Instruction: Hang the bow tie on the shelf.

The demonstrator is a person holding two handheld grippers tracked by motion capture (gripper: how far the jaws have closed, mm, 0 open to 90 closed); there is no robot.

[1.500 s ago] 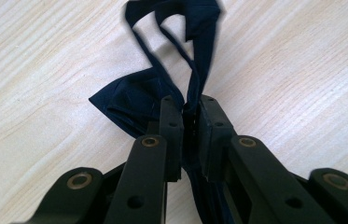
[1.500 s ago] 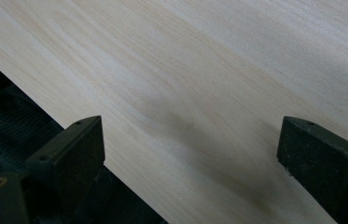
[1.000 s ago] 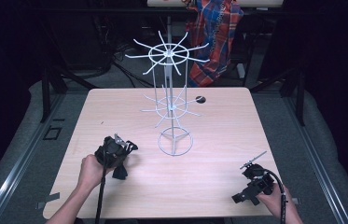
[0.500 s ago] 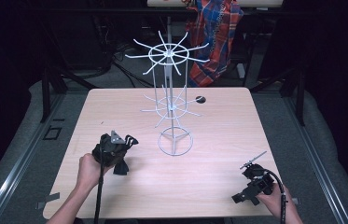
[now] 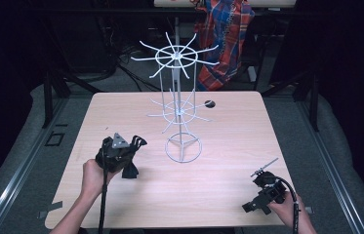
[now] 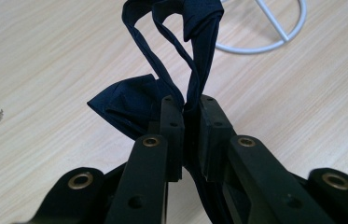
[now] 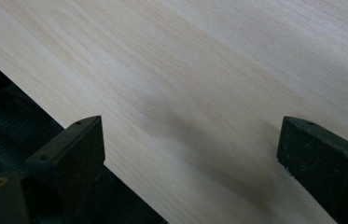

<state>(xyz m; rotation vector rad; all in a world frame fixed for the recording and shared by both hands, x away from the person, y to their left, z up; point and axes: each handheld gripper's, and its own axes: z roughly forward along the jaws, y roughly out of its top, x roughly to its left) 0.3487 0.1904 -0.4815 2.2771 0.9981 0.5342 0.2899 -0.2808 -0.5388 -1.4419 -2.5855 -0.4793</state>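
The left gripper (image 6: 190, 109) has its jaws pinched tight on a dark navy cloth piece (image 6: 162, 70), a bow-like item with thin looped straps. The straps rise out of the pinch straight ahead of the jaw tips, and a folded lobe of the fabric bulges out to the left of the left jaw. Just past the loops lies the round wire base of the white wire rack (image 6: 274, 32), ahead of the jaws and slightly to the right. In the high view the left gripper (image 5: 121, 153) carries the cloth above the wooden table (image 5: 228, 195), with part of the fabric hanging under it, beside the rack (image 5: 179, 112), whose spoked arms are bare on both tiers. The right gripper (image 7: 190, 154) has its jaws spread wide with nothing between them; under them is bare tabletop, with the table's edge behind the left jaw. By this reading the pick-up is done and the hanging is left: the cloth must yet be brought to a spoke and a loop slipped over it. A small dark thing (image 5: 210, 103) lies on the table beyond the rack.
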